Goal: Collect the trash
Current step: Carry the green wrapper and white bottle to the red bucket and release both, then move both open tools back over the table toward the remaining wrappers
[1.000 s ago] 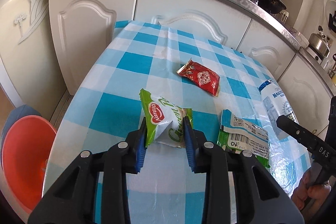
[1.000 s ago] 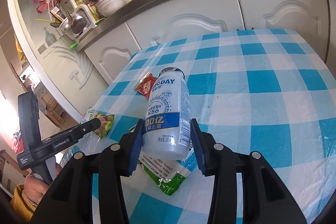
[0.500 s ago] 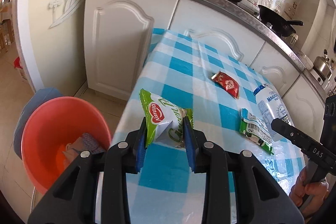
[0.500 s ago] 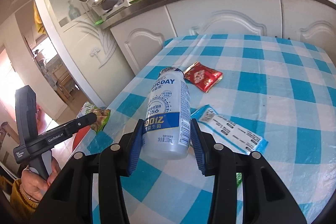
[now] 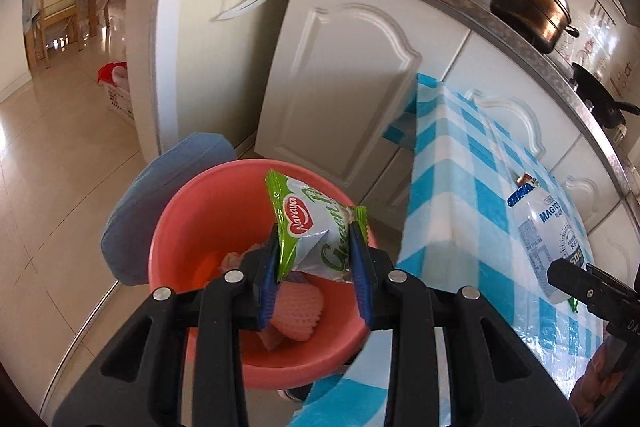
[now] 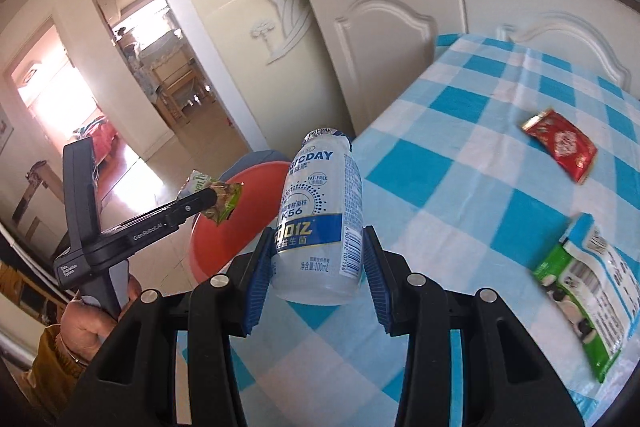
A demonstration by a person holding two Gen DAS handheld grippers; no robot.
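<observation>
The left gripper (image 5: 316, 267) is clamping a green snack wrapper (image 5: 310, 227) right above the red bin (image 5: 172, 223) beside the table (image 6: 460, 167); the wrapper is looking light, crinkly and slippery, so pinching it mid-body seems wise. The right gripper (image 6: 318, 275) is squeezing a small white bottle (image 6: 320, 219), rigid and light, around its waist. The left view is showing trash already in the bin, while the right view is revealing a red sachet (image 6: 560, 143) and a green-and-white packet (image 6: 588, 291) lying on the cloth.

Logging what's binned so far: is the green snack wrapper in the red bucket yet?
Not yet. The wrapper is pinched in the left claw, held above the bucket.
</observation>
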